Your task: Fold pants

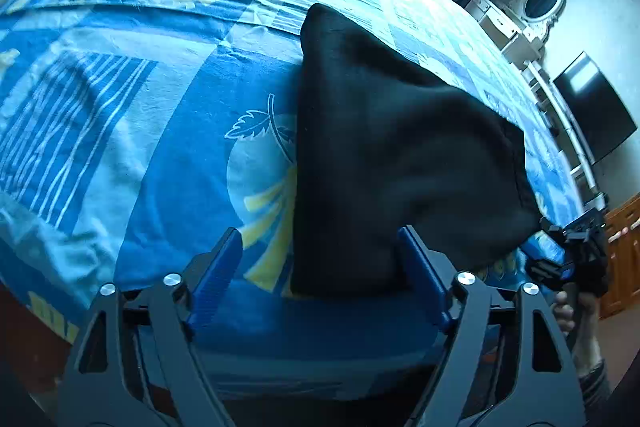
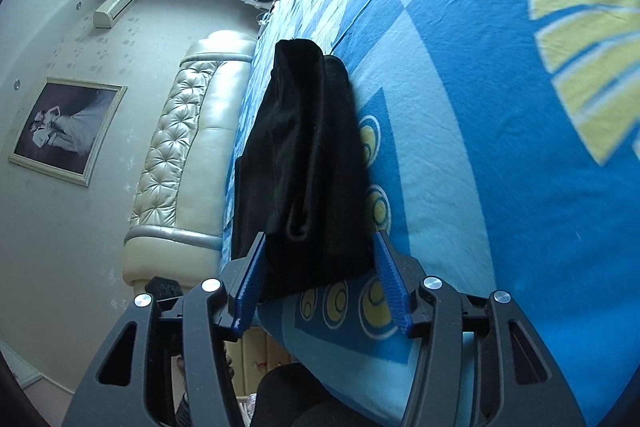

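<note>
The black pants (image 1: 384, 155) lay folded in a thick stack on the blue patterned bedspread (image 1: 160, 147) of the bed. Your left tool (image 1: 320, 259) stood wide, its blue pads clear of the cloth's near corner. Your right tool (image 2: 320, 267) stood partly spread astride the stack's near end, its pads not pressing.

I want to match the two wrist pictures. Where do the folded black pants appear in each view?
Left wrist view: the black pants fill the centre and right, lying on the blue patterned bedspread.
Right wrist view: the black pants stand left of centre, reaching down between the gripper fingers.
Shared landmark: the yellow fan pattern on the bedspread.
</note>
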Tool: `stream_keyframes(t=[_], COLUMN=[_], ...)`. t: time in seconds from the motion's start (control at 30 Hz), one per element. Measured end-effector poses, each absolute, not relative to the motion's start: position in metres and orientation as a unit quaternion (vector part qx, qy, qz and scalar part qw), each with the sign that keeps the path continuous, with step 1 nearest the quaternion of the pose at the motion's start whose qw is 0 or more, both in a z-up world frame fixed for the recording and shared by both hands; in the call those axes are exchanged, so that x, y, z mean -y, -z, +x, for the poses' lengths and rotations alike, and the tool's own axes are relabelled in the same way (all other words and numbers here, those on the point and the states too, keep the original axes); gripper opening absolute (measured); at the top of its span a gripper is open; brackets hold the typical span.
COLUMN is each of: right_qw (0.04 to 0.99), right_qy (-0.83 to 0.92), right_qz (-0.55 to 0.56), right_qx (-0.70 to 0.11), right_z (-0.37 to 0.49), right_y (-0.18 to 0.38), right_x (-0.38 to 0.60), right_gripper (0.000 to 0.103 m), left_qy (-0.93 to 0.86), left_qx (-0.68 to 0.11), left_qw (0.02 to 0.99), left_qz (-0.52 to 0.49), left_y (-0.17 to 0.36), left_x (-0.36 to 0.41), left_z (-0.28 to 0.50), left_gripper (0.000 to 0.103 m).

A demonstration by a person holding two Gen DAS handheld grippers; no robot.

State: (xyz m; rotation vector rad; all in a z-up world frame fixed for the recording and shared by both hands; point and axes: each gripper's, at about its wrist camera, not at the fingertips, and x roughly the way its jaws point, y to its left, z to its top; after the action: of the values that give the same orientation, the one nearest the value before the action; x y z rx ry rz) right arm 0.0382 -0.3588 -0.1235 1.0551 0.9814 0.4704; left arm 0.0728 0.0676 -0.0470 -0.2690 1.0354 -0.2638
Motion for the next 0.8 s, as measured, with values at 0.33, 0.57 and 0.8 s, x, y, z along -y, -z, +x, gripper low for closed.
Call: stream_keyframes(t=[0.33, 0.57, 0.8], right_qw=[0.795, 0.825, 0.845], right_qy=[-0.138, -0.078, -0.044], right_qz=[0.334, 0.241, 0.168], right_qx=[-0.487, -0.505, -0.506], right_z=[0.006, -0.013, -0.027], right_y=[0.092, 0.078, 0.072], right_x=[0.326, 0.3, 0.273], right_gripper=[0.086, 0.086, 0.086], left_qy=[0.082, 0.061, 0.053], left_qx=[-0.431, -0.394, -0.393], left_qw=[0.898, 0.917, 0.918], left_qz=[-0.048, -0.007, 0.015], left_y=[0.01, -0.007, -0.005], left_x=[-0.032, -0.02, -0.013], left_z=[0.019, -0.013, -0.036], left_gripper=[0.095, 0.099, 0.1])
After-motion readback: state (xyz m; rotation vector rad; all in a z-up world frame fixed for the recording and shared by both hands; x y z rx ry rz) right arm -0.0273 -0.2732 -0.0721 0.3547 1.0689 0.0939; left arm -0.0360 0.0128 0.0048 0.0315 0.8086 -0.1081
